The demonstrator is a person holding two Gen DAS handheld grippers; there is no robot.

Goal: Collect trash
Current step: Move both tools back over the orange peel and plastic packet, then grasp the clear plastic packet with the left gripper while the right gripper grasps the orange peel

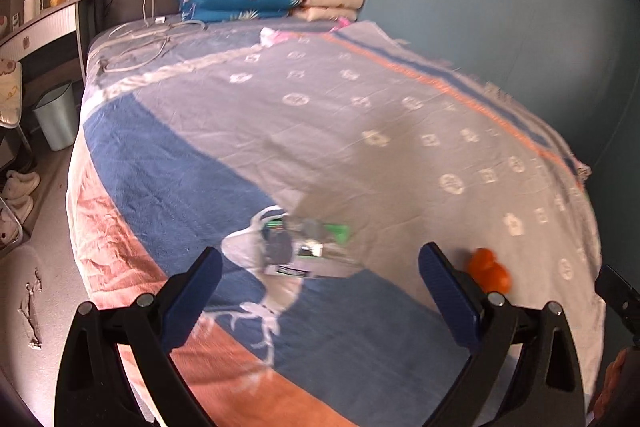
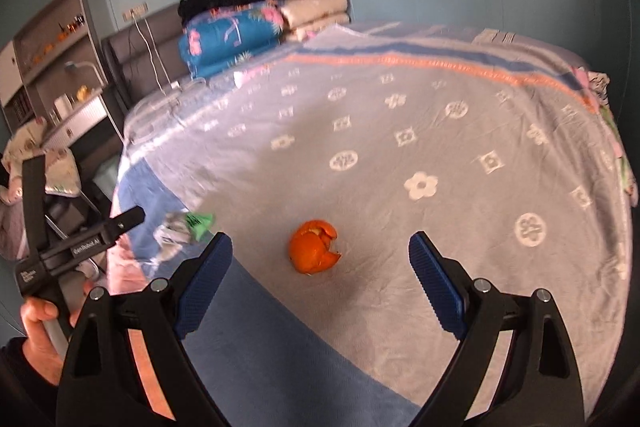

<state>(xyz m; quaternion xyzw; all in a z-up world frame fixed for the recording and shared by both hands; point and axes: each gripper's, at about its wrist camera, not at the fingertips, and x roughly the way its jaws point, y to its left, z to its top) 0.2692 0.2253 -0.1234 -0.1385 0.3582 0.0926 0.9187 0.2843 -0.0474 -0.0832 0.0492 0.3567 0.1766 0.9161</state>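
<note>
Orange peel (image 2: pixel 314 247) is located on the bed (image 2: pixel 400 163), centred ahead of the released right gripper (image 2: pixel 320 267); the crumpled wrapper (image 1: pixel 308 247) lies ahead of the released left gripper (image 1: pixel 320 281), its long axis seemingly crosswise to the fingers (image 1: pixel 192 291)

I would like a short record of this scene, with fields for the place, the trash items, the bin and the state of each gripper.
place: bed with a patterned blanket
trash 1: orange peel, lying on the blanket, in front of the right gripper
trash 2: crumpled wrapper with green print, lying ahead of the left gripper
bin: pale bin on the floor beside the bed
left gripper: open, holding nothing
right gripper: open, holding nothing
</note>
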